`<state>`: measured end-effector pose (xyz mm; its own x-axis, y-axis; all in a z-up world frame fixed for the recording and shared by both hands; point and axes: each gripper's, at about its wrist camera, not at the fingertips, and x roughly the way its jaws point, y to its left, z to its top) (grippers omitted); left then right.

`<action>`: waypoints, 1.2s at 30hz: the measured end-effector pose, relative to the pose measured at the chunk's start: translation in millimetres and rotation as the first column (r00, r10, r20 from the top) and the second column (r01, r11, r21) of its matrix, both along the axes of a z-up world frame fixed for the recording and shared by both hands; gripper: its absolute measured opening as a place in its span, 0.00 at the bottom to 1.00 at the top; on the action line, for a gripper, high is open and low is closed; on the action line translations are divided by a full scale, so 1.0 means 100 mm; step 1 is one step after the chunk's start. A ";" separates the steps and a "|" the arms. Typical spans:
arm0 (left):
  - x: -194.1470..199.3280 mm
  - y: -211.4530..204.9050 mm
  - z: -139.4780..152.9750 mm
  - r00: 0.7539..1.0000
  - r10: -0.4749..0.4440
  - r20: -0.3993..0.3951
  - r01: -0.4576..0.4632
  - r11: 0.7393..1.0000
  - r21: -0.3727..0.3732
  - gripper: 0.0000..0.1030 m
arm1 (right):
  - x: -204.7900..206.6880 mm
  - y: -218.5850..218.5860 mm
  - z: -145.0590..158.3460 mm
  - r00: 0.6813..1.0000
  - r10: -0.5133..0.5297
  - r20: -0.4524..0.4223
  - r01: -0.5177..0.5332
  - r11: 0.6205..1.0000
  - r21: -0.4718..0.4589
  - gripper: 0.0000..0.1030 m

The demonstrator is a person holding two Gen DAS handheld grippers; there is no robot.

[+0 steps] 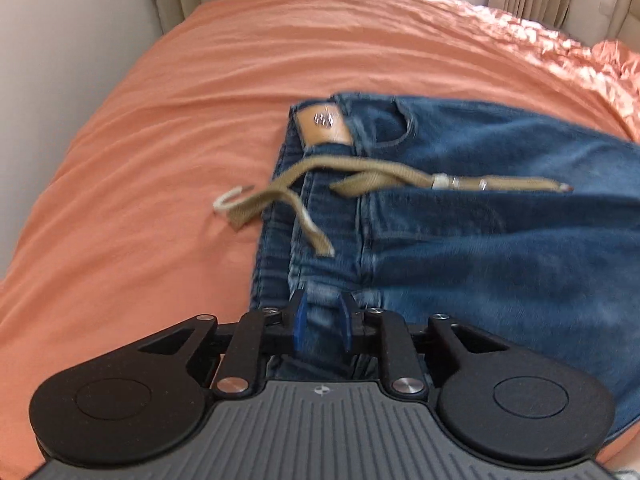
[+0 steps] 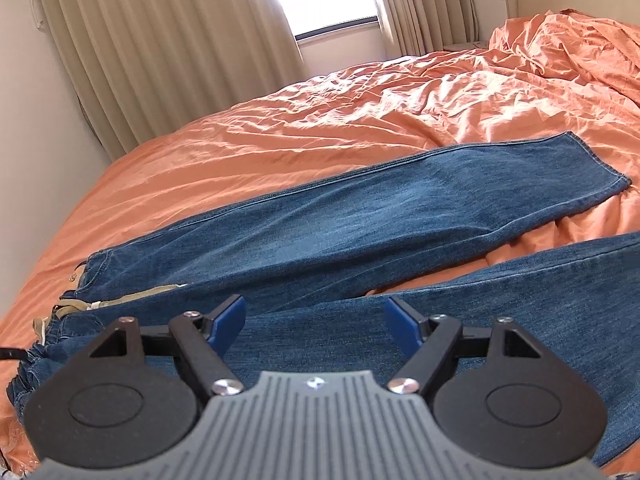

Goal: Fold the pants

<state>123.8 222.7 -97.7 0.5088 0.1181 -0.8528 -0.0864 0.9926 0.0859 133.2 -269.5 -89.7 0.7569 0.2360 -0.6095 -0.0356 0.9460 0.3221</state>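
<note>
Pants [image 2: 360,216] made of blue jean cloth are lying flat on the orange bed sheet [image 1: 160,120], with one leg reaching far toward the curtains [image 2: 160,40]. A tan belt [image 1: 360,176] is poking out at the waist. The left gripper [image 1: 322,326] is sitting at the waistband with its blue pads a little apart, cloth showing between them. The right gripper [image 2: 316,322] is hanging wide open over the other leg.
</note>
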 end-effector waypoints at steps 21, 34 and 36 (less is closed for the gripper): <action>-0.44 -0.61 0.34 0.966 -0.209 -0.151 0.231 0.961 0.150 0.17 | -0.37 -1.10 1.24 0.987 0.125 -0.105 -0.137 0.984 -0.112 0.54; -0.90 -1.88 -0.06 0.572 -0.692 -0.441 0.802 0.585 0.122 0.53 | -0.79 -2.36 1.70 0.994 0.042 -0.097 -0.067 0.959 -0.275 0.38; -0.86 -1.96 -0.12 0.570 -0.697 -0.435 0.803 0.584 0.117 0.54 | -0.86 -2.46 1.64 0.991 0.052 -0.121 -0.090 0.940 -0.330 0.38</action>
<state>38.0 26.4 -109.7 0.2383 0.0690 -0.9687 0.7630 0.6039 0.2307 46.8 -515.4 74.8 0.6703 0.0553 -0.7401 -0.0891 0.9960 -0.0062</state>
